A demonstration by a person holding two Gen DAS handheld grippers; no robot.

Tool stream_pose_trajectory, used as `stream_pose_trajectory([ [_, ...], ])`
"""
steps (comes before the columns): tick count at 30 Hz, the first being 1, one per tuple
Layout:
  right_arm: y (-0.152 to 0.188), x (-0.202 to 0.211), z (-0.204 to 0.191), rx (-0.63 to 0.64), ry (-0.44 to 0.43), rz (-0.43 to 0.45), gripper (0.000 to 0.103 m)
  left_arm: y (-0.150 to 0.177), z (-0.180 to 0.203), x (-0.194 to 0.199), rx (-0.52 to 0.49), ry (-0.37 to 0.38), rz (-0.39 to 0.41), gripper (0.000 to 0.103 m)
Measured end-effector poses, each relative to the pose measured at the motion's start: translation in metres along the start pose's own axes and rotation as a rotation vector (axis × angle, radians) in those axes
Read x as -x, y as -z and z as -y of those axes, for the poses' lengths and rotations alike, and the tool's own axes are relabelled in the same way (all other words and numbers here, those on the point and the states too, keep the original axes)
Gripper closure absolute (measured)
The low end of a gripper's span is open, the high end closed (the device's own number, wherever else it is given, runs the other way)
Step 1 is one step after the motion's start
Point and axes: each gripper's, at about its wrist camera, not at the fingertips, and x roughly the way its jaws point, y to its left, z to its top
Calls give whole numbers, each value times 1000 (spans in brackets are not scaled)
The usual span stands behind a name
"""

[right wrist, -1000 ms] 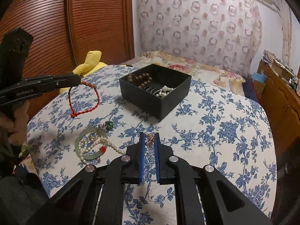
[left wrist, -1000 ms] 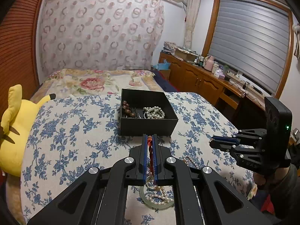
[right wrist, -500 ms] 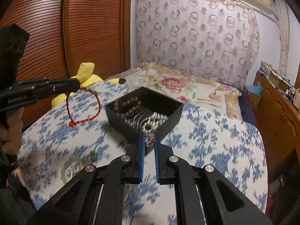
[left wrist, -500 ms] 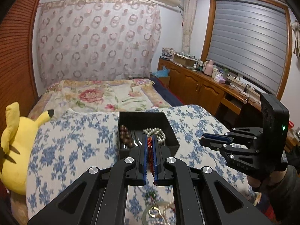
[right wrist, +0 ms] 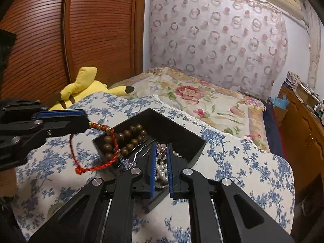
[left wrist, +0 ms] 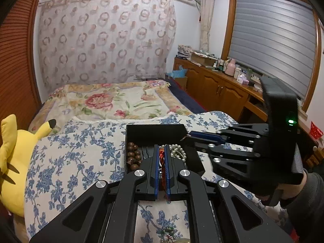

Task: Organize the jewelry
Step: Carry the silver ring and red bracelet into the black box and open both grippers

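While both grippers hold jewelry at the black box (right wrist: 194, 151), release awaits.
Left gripper (left wrist: 161, 151) clamps the red cord bracelet (right wrist: 95, 158); right gripper (right wrist: 162, 151) pinches a small rose-gold piece (right wrist: 161, 149). Centre each over the box, then part the jaws.

Half hidden behind the left gripper's (left wrist: 161, 151) closed pads — the red cord bracelet (right wrist: 95, 163), only a sliver showing in its own view. Cut off at the left wrist picture's bottom edge — some beaded jewelry (left wrist: 168, 233), kind unclear. Pinched in the right gripper (right wrist: 162, 151), a small rose-gold piece (right wrist: 161, 149), too small to identify. Blurred in the near foreground: the blue floral cloth (right wrist: 178, 226).
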Motion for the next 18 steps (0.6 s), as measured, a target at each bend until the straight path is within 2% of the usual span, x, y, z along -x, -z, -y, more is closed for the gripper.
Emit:
stream_pose_trajectory([
  [7, -4, -19, 12, -37, -25, -25, 90, -9, -7, -12, 0, -14, -13, 99],
  [10, -7, -20, 20, -61, -27, -26, 74, -14, -8, -19, -1, -19, -17, 99],
  [18, 1, -5, 31, -96, -20, -11, 73, -22, -7, -43, -4, -24, -34, 99],
])
